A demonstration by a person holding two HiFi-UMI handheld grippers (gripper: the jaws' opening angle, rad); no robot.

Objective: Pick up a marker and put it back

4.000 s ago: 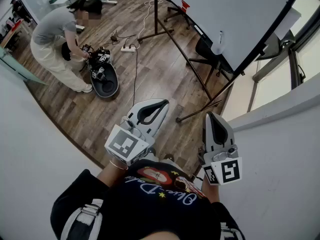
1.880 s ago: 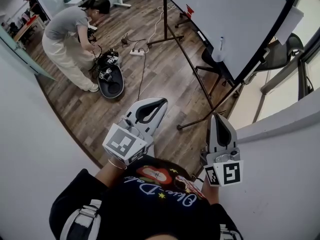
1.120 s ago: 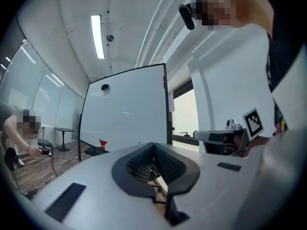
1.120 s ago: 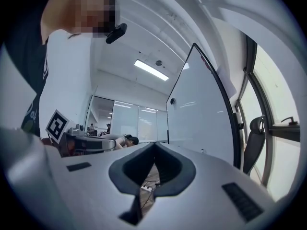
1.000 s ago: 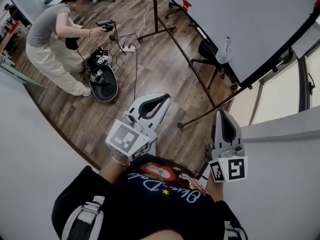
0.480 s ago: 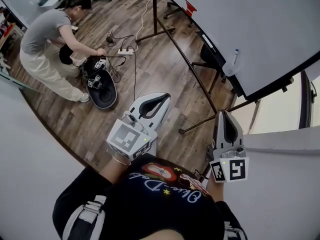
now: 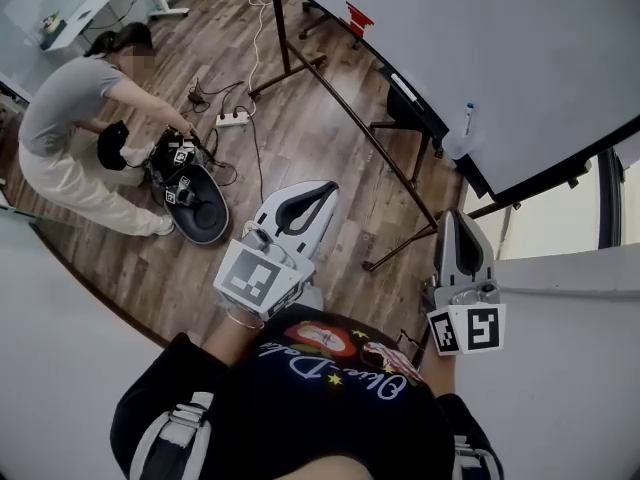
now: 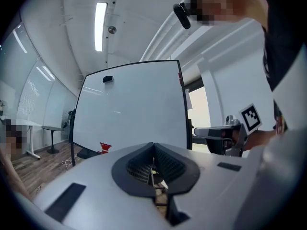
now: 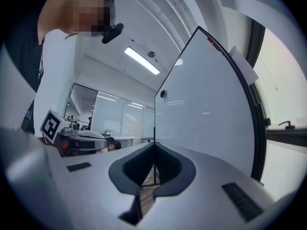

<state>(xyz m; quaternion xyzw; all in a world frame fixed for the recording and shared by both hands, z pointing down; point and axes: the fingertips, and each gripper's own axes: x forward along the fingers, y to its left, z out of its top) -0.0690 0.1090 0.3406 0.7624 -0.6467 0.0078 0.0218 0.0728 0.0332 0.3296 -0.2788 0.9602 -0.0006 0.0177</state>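
Head view showed you the whiteboard (image 7: 500,48) filling the upper right. Both grippers hung well short of the whiteboard: your left gripper (image 7: 322,190) and right gripper (image 7: 456,218) each had their jaws pressed together on nothing. The marker (image 7: 467,118) stood upright in a small clear cup (image 7: 455,148) at the whiteboard's lower edge. It looked light, stiff and smooth-barrelled. The stretch of barrel above the cup's rim was the place to pinch, squarely across, since a skewed grip could let it slip.
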